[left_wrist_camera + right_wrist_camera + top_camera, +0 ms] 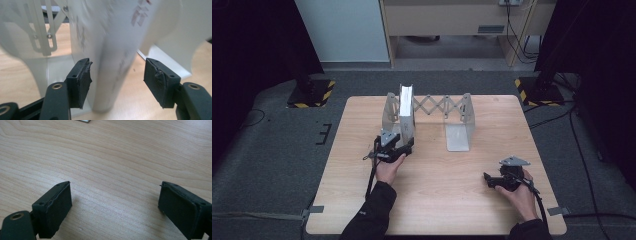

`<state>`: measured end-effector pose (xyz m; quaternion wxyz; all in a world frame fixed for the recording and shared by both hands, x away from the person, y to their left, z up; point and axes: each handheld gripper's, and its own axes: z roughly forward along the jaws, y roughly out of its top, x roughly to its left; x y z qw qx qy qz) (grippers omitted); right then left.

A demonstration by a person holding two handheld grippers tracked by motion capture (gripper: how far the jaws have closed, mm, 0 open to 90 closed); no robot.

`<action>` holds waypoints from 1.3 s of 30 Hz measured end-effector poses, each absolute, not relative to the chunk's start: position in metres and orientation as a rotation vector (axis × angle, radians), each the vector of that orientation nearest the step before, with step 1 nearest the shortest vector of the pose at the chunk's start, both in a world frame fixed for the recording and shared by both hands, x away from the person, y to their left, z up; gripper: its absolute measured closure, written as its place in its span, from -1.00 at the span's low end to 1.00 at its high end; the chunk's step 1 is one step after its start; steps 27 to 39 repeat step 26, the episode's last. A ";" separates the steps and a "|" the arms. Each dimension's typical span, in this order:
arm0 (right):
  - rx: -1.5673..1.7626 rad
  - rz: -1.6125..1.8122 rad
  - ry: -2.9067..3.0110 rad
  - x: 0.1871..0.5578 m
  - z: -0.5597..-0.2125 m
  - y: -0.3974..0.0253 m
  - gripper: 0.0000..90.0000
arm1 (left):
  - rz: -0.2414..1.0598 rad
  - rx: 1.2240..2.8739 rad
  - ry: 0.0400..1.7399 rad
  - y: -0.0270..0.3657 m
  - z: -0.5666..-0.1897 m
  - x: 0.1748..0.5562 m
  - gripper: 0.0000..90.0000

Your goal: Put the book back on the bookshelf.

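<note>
A white book (406, 114) stands upright against the left end plate of a grey expandable metal book rack (457, 136) at the back of the table. My left gripper (403, 149) sits just in front of the book. In the left gripper view its jaws are open, with the book's spine (117, 62) between the pads (83, 80) and a gap on each side. My right gripper (492, 180) rests low over bare wood at the front right. Its jaws (115, 207) are open with nothing between them.
The wooden table (437, 195) has free room across its middle and front. The rack's right plate (465, 114) and scissor lattice (437, 106) stand beside the book. Dark stands with yellow-black bases (312, 95) flank the table on the carpet.
</note>
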<state>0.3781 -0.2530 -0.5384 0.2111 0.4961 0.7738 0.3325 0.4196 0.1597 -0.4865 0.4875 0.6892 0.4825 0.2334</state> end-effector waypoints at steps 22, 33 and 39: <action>1.385 0.921 2.145 0.377 -0.538 -0.253 -0.74 | 0.524 1.950 1.237 0.224 -0.518 0.356 -0.54; 1.394 0.921 2.135 0.376 -0.538 -0.252 -0.73 | 0.542 1.964 1.279 0.238 -0.522 0.354 -0.57; 1.394 0.921 2.135 0.376 -0.538 -0.252 -0.73 | 0.542 1.964 1.279 0.238 -0.522 0.354 -0.57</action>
